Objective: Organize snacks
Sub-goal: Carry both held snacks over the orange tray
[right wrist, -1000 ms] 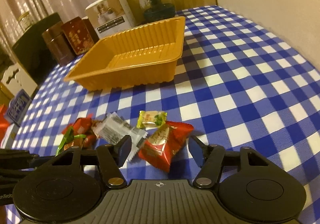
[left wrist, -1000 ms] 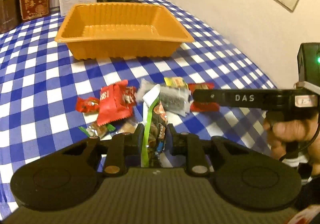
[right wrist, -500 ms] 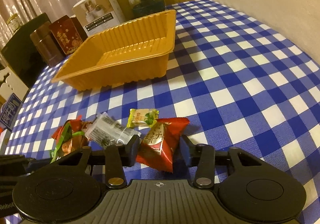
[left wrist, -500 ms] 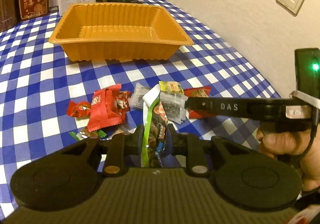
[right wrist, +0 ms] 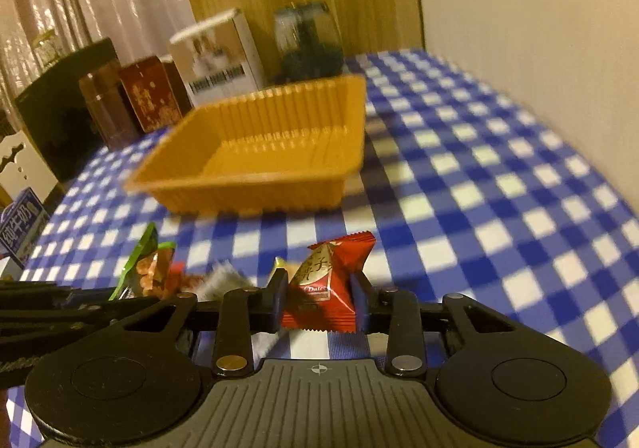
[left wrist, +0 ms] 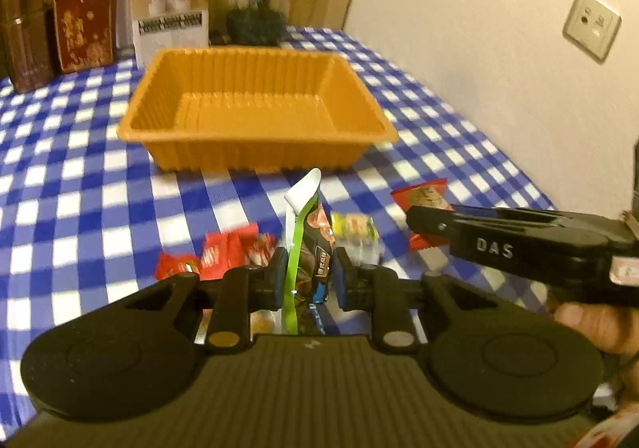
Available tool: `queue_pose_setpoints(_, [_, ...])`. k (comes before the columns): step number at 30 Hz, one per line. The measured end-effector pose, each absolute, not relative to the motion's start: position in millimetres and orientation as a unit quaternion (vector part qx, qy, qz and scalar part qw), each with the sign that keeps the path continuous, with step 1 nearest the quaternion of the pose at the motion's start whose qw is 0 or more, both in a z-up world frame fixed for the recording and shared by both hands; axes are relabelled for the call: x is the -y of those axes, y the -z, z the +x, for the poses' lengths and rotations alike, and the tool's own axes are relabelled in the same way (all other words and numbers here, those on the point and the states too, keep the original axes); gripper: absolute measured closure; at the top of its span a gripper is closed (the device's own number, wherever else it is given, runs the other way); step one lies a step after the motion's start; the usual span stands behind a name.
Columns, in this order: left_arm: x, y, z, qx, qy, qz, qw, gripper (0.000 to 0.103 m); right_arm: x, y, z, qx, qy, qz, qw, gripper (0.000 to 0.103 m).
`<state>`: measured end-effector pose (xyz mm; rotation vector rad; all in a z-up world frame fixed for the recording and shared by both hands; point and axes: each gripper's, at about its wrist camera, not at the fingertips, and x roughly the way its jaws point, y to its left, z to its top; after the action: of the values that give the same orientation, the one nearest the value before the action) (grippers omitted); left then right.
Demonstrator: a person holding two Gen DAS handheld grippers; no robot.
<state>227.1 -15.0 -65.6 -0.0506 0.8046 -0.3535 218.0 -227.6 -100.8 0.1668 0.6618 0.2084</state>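
My left gripper (left wrist: 306, 277) is shut on a green and brown snack packet (left wrist: 305, 244) and holds it upright above the table. My right gripper (right wrist: 318, 298) is shut on a red date snack packet (right wrist: 325, 288), lifted off the cloth; it shows in the left wrist view (left wrist: 423, 200) at the right gripper's tip. The empty orange tray (left wrist: 255, 152) stands ahead in both views (right wrist: 255, 188). Red packets (left wrist: 223, 252) and a yellow-green candy (left wrist: 353, 226) lie on the checked cloth below.
Brown tins (left wrist: 26, 36), a red box (left wrist: 84, 24), a white box (left wrist: 171, 12) and a glass jar (left wrist: 257, 12) stand behind the tray. A wall (left wrist: 499, 68) with sockets runs along the table's right side. A milk carton (right wrist: 18, 224) stands at far left.
My right gripper has shut on the red date packet and lifted it. Both grippers have risen and moved toward the tray with their packets.
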Motion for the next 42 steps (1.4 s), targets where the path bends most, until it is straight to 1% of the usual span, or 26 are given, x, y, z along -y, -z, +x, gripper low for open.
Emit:
queue_pose_setpoints(8, [5,32,255,-0.346,0.137,-0.056,0.927,0.082,216,66,234,-0.274,-0.114,0.080,0.952,0.069])
queue_pose_setpoints(15, [-9,13,292,-0.316,0.107,-0.070,0.940,0.082,208,54,263,-0.252,-0.123,0.076,0.957,0.069])
queue_pose_setpoints(25, [-16,26,342,-0.323,0.094,-0.087,0.938,0.082,202,51,316,-0.242,-0.128,0.076,0.959,0.069])
queue_pose_setpoints(37, [-8,40,382,-0.317,0.088,-0.087,0.940,0.082,204,66,365,-0.258,-0.114,0.079,0.956,0.069])
queue_pose_setpoints(42, [-5,50,390,-0.321,0.084,-0.079,0.940,0.082,202,81,376,-0.281,-0.113,0.078,0.950,0.069])
